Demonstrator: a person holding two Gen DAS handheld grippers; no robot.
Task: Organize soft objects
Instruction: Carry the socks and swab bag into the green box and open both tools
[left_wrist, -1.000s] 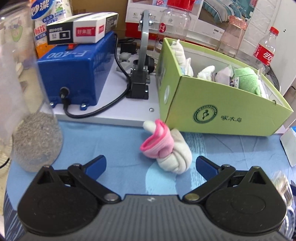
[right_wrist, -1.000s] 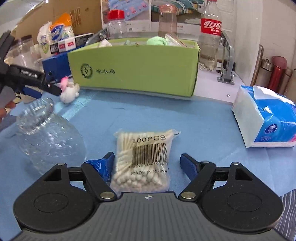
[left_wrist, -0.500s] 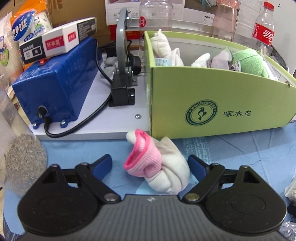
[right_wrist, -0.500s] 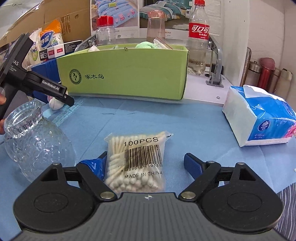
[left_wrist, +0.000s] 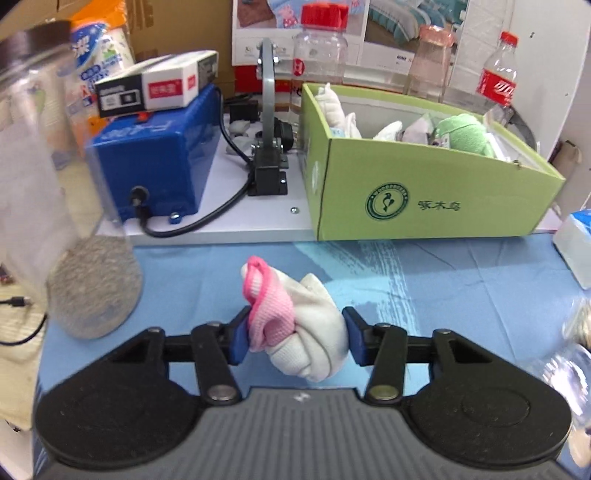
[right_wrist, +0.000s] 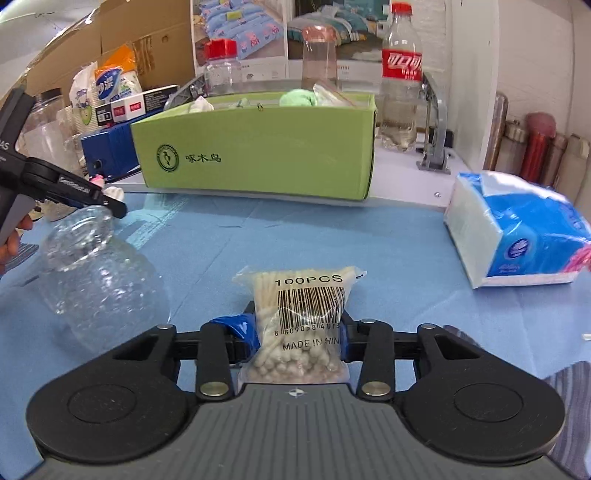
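My left gripper (left_wrist: 293, 338) is shut on a rolled pink-and-white sock (left_wrist: 295, 325) above the blue mat. The green box (left_wrist: 424, 199) stands behind it and holds white socks and a green roll (left_wrist: 463, 134). My right gripper (right_wrist: 299, 332) is shut on a clear bag of cotton swabs (right_wrist: 304, 317) on the mat. In the right wrist view the green box (right_wrist: 258, 147) stands at the back and the left gripper (right_wrist: 66, 188) shows at the far left with the sock partly hidden behind it.
A blue machine (left_wrist: 155, 155) with a cable and a clear jar (left_wrist: 66, 206) stand left of the box. A glass vase (right_wrist: 96, 280) lies left of the swabs. A tissue pack (right_wrist: 517, 232) lies at right. Bottles (right_wrist: 400, 77) stand behind the box.
My left gripper closed on the sock and pulled it back from the box. My right gripper closed on the cotton swab bag.
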